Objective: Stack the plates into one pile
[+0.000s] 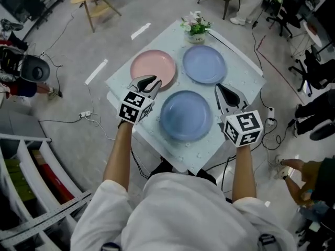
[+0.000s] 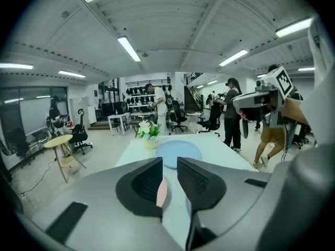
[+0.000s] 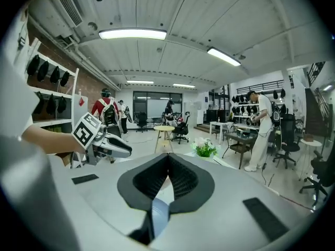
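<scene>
Left claw (image 1: 152,83) released, empty, tips at near rim of pink plate (image 1: 152,64), which lies just ahead. Right claw (image 1: 222,92) clenched, empty, beside near blue plate (image 1: 186,115).

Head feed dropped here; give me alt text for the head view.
Three separate plates on a pale table: pink plate at left, far blue plate beside it, near blue plate closest to the person. The left gripper, jaws apart, is at the pink plate's near edge; the right gripper, jaws together, is right of the near blue plate.
</scene>
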A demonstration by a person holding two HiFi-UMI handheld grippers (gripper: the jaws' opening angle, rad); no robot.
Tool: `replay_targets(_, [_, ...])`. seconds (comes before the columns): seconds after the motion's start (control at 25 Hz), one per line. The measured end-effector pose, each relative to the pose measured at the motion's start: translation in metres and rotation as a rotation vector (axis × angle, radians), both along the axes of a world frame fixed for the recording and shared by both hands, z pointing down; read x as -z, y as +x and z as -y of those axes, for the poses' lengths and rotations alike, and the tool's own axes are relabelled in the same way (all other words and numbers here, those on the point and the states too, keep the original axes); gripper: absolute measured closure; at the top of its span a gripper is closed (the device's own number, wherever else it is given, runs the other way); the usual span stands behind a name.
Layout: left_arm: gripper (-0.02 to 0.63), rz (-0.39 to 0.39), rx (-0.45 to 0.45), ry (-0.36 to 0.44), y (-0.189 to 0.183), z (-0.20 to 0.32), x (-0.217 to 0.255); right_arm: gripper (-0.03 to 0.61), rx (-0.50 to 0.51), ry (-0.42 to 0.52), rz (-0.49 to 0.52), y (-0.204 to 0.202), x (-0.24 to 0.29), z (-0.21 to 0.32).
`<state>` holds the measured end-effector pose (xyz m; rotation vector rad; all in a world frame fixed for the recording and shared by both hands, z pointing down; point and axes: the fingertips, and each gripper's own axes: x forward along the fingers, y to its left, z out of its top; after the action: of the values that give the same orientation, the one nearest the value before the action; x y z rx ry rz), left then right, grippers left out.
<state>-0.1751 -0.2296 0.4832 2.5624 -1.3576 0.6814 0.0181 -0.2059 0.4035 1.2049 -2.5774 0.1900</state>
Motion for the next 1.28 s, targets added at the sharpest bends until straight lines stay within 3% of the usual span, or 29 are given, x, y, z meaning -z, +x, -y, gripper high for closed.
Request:
replay_targets(0.2, [0.498,0.123,0.010,-0.121,0.001,0.019,-0.066,0.565,0.002,-0.066,0.003,0.016,-0.031,0.011])
replay_targets(0.52, [0.472,0.299,-0.066,-0.308,-0.003,0.037,-0.174,0.565,-0.016,-0.161,-0.018,0.029,-0.069,0.000])
replay_targets(0.72, [0.472,0.336,-0.075,-0.391,-0.002,0.047,-0.210,0.565,-0.009,-0.207,-0.032,0.031,-0.084,-0.012])
replay_targets(0.84, [0.479,0.410,-0.107,-0.393,0.003,0.053,-0.222,0.565,0.003,-0.231,-0.047,0.036,-0.091,-0.018])
replay_targets(0.88, [0.515,0.442,-0.116,-0.390,0.004,0.054,-0.225,0.565,0.003,-0.235,-0.052,0.039,-0.093,-0.019])
replay_targets(1.08, [0.555,0.533,-0.173,-0.367,0.006,0.054,-0.227,0.565,-0.023,-0.247,-0.049,0.052,-0.095,-0.022])
replay_targets(1.28, [0.588,0.582,-0.142,-0.235,0.004,0.061,-0.199,0.565,-0.021,-0.243,-0.060,0.058,-0.094,-0.022])
